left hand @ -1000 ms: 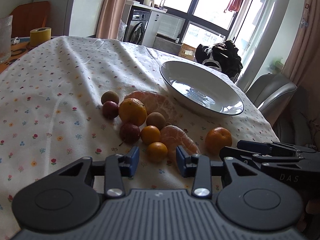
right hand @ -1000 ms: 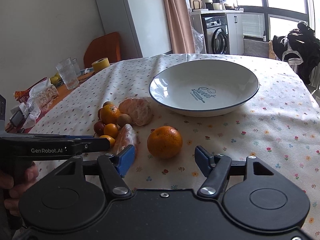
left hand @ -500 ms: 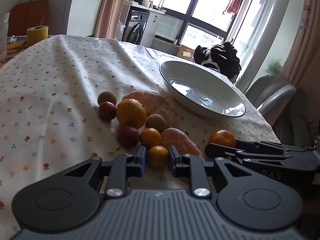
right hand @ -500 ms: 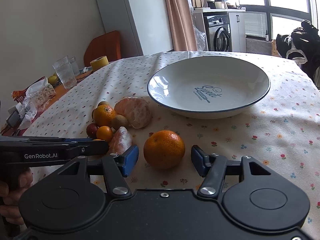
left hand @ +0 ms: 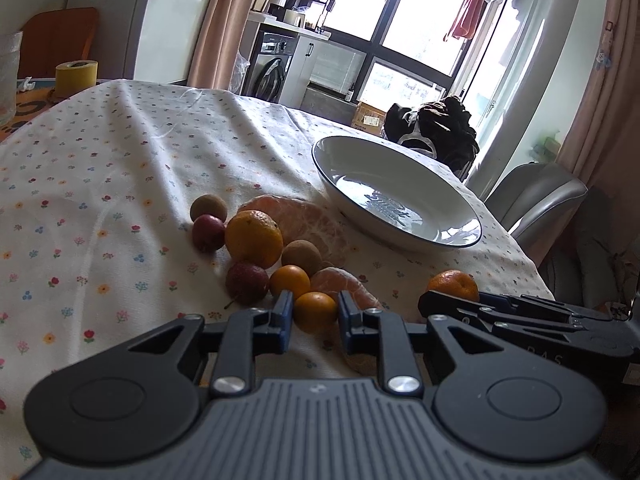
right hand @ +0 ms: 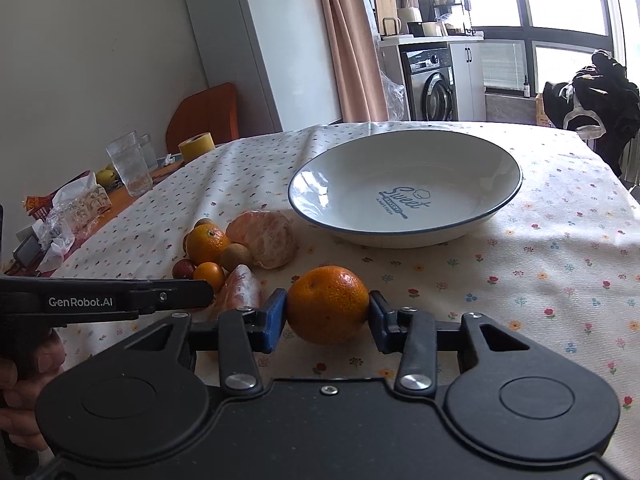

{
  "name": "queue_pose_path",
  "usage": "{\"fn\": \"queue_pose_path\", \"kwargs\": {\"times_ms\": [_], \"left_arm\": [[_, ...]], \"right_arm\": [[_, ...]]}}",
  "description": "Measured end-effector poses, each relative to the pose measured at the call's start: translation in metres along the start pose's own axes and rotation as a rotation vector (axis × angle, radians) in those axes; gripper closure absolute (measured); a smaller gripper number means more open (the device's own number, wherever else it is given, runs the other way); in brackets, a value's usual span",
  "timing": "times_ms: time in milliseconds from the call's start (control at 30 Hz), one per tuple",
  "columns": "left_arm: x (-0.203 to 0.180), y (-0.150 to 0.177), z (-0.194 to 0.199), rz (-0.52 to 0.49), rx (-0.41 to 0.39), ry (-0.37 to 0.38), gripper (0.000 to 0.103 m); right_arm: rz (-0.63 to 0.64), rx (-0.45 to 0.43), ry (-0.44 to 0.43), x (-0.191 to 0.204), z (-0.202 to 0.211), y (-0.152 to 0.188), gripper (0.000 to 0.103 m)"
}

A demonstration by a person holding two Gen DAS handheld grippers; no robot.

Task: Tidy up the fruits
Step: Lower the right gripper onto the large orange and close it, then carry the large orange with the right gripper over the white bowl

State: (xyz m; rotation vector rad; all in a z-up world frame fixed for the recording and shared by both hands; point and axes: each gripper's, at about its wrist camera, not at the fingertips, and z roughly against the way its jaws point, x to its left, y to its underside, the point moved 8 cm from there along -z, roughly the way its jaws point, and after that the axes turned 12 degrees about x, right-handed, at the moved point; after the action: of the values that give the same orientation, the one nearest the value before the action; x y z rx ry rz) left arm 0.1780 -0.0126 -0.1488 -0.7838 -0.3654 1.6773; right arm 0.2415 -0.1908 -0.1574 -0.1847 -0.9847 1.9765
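since a second ago the left claw (left hand: 311,314) has been clamped on a kumquat (left hand: 315,312), the right claw (right hand: 327,317) seemingly on the mandarin (right hand: 328,304); the plate (right hand: 500,196) waits at twelve o'clock.

My right gripper (right hand: 328,312) had its blue pads (right hand: 275,316) pressed against both sides of a tangerine (right hand: 328,304) on the tablecloth (right hand: 540,280). Beyond it, the white bowl (right hand: 404,188) sat empty, marked "Sweet". To the left lay the fruit cluster: a peeled tangerine (right hand: 266,238), an orange (right hand: 207,243), a brown longan (right hand: 236,257), a small kumquat (right hand: 209,275) and a red lychee (right hand: 184,270). My left gripper (right hand: 120,300) reached in from the left edge, its tip near a peeled segment (right hand: 240,290). Far left stood a glass (right hand: 130,164) and yellow tape (right hand: 196,147).
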Motion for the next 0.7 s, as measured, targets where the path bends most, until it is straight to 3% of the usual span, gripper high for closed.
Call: {"fn": "queue_pose_path", "kwargs": {"times_ms": [700], "left_arm": [[-0.034, -0.041, 0.025, -0.014, -0.111, 0.015, 0.081]], "right_arm": [[-0.013, -0.137, 0.002, -0.002, 0.038, -0.033, 0.062]]}}
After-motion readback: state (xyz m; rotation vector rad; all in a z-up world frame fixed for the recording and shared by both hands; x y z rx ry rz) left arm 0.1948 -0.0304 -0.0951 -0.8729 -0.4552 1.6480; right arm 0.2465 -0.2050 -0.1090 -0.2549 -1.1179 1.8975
